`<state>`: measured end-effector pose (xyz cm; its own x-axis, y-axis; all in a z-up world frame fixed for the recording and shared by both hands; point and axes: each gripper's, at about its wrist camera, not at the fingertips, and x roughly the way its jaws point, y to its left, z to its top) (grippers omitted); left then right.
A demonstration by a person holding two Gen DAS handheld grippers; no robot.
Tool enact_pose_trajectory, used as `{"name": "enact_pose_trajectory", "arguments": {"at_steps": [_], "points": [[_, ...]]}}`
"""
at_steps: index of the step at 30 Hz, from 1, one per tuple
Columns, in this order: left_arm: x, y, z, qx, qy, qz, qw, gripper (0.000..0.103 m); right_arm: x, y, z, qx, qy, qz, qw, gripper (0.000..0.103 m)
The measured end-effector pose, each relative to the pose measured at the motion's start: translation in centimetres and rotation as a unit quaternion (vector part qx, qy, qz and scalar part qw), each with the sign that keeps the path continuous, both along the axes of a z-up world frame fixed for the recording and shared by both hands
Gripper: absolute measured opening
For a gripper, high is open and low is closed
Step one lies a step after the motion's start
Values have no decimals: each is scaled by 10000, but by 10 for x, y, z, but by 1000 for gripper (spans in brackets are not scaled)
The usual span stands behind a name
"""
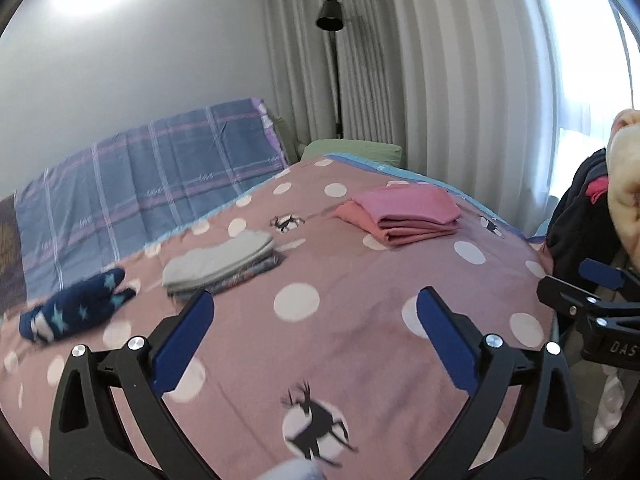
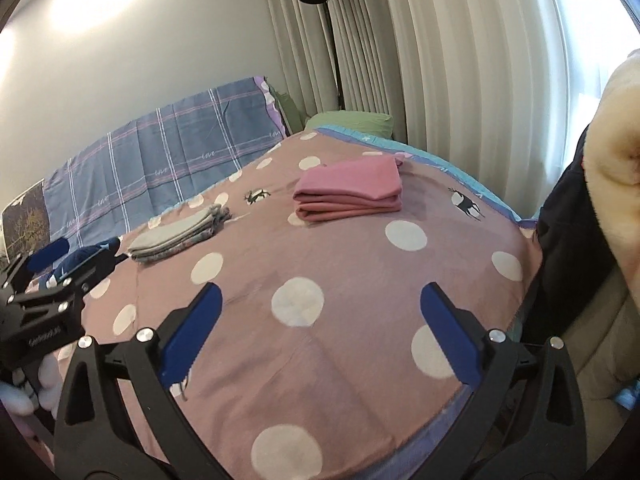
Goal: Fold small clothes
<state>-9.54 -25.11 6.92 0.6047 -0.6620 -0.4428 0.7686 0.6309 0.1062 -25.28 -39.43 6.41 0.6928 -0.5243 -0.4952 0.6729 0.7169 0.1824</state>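
Observation:
My left gripper [image 1: 316, 300] hangs open over the near part of the bed with nothing between its blue pads. My right gripper [image 2: 320, 294] is likewise open and holds nothing; it also shows at the right edge of the left wrist view [image 1: 580, 284]. The left gripper [image 2: 76, 260] appears at the left edge of the right wrist view. On the bed lie a folded pink stack [image 1: 404, 216] [image 2: 352, 192], a folded grey stack [image 1: 224, 264] [image 2: 176, 236] and a navy item with stars [image 1: 76, 308] [image 2: 108, 246], all well beyond both grippers.
The bed has a dusty-pink cover [image 1: 340, 280] with white dots and deer. A blue plaid blanket [image 1: 140, 184] and a green pillow [image 1: 352, 150] lie at its head. A black floor lamp [image 1: 330, 16] stands by pale curtains. Cream fleece [image 2: 612, 184] and dark clothing [image 2: 560, 232] pile up at right.

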Motion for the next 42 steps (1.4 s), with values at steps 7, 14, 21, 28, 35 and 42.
{"name": "enact_pose_trajectory", "arguments": {"at_steps": [7,14,21,28,35,42], "points": [[-19,34,5,-69,-42,32,10000,102,-5,24,10,-25,-71,-71,9999,101],[-23,47,1,-58,98,-40,9999,102,-5,34,14,-50,-24,-120,9999,101],[-25,44,-5,-11,263,-200,9995,102,-4,36,14,-33,29,-143,9999,101],[-24,39,-13,84,385,-247,9989,102,-5,32,10,8,89,-184,9998,101],[-22,37,-16,118,409,-252,9988,102,-1,29,6,66,163,-165,9997,101],[-20,35,-19,153,434,-267,9986,102,3,28,2,96,211,-151,9996,101]]}}
